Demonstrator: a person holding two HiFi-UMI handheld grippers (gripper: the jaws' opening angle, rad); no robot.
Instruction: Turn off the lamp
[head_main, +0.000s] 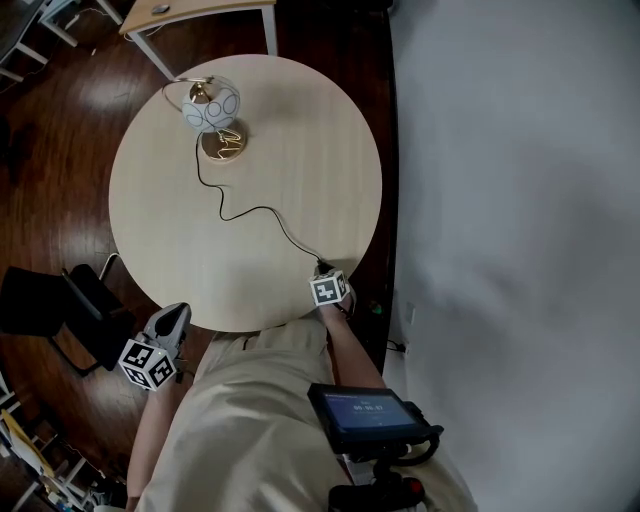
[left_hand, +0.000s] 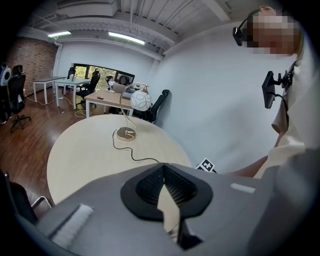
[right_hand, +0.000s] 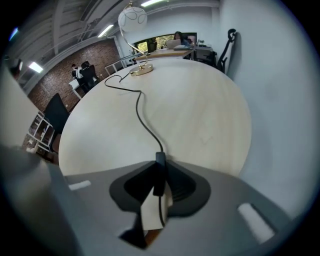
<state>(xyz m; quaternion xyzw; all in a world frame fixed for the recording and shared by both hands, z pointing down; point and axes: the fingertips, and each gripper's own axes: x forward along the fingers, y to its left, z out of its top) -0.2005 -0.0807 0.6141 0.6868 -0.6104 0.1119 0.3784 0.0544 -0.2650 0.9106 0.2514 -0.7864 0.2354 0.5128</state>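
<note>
Lamp cord switch between right tongs

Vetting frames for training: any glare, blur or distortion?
Head view: even light, sharp, faint glare on the wood floor. Left gripper view: heavy fisheye, ceiling lights blown out. Right gripper view: fisheye, dark corners, cord switch soft at the fingers.

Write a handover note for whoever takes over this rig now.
Left gripper: shut, empty, off the near edge of the round pale wooden table.
Right gripper: shut on the black inline switch of the thin black cord, at the near edge.
White globe lamp on brass base: upright, far side; lit or not, unclear.
Done: switch gripped. Left: toggle it, check the lamp is off.
</note>
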